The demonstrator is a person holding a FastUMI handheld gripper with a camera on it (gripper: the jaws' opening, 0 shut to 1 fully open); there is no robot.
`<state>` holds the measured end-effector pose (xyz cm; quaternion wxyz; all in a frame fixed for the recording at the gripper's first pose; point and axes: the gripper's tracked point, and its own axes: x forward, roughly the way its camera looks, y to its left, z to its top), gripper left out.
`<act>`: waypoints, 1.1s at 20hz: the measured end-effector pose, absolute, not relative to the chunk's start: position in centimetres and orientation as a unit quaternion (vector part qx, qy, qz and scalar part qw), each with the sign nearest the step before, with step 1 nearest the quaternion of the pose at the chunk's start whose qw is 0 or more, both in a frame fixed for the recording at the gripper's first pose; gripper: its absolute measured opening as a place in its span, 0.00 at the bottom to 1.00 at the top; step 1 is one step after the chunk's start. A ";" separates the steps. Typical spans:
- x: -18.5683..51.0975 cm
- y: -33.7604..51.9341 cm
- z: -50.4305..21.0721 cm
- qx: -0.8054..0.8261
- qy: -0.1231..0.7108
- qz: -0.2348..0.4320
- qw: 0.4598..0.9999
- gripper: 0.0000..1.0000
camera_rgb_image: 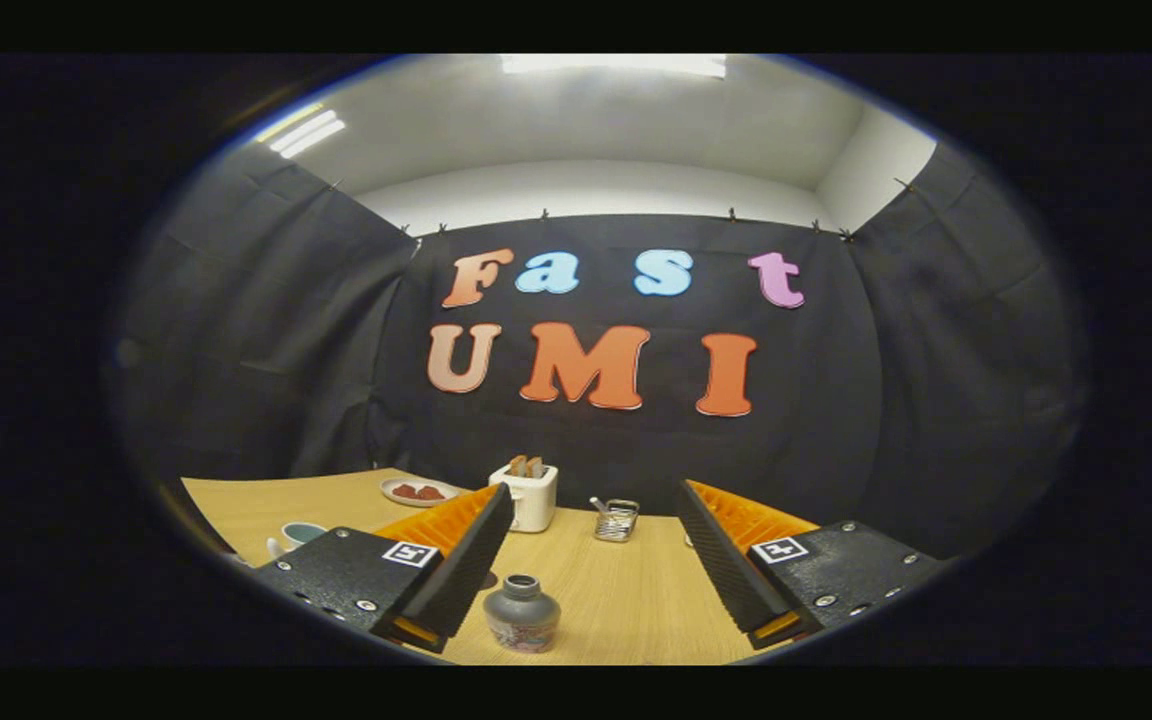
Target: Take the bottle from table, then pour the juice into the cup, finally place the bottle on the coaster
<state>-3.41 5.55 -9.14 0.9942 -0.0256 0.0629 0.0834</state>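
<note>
**Claw open, bottle waiting between the fingers**

The claw (pixel 591 560) is wide open. Its two fingers stand far apart and hold nothing. They are spread like this, I think, so the bottle can fit in the gap.

The bottle (pixel 522 613) stands upright on the table (pixel 626 600). It is small, grey and round, with a dark cap. From the middle of the gap it sits at about 7 o'clock, close to the left finger but not touching it as far as I can tell. So the first step, taking the bottle, is not done yet.

The cup (pixel 298 536) is at about 9 o'clock, past the left finger, and only its top shows. It stands with its mouth up, ready for juice. I cannot pick out the coaster for sure; a dark bit peeks out just by the left finger, but it is too hidden to name.

Farther off, at 12 o'clock, is a white toaster (pixel 525 494) with bread in it. A small wire rack (pixel 616 520) is near it at 1 o'clock. A plate (pixel 418 491) with red food is at 11 o'clock. These are well away from the bottle and not in the way.

The bottle has a band with a pattern low on its side, but any words are too small to read. Each finger mount bears a little black-and-white square mark.
</note>
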 end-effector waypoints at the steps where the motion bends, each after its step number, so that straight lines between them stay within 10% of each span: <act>1: -3.7 5.9 -10.1 -0.014 0.073 0.092 0.993 0.98; 22: -5.9 8.4 -23.6 0.000 0.198 0.124 0.972 0.99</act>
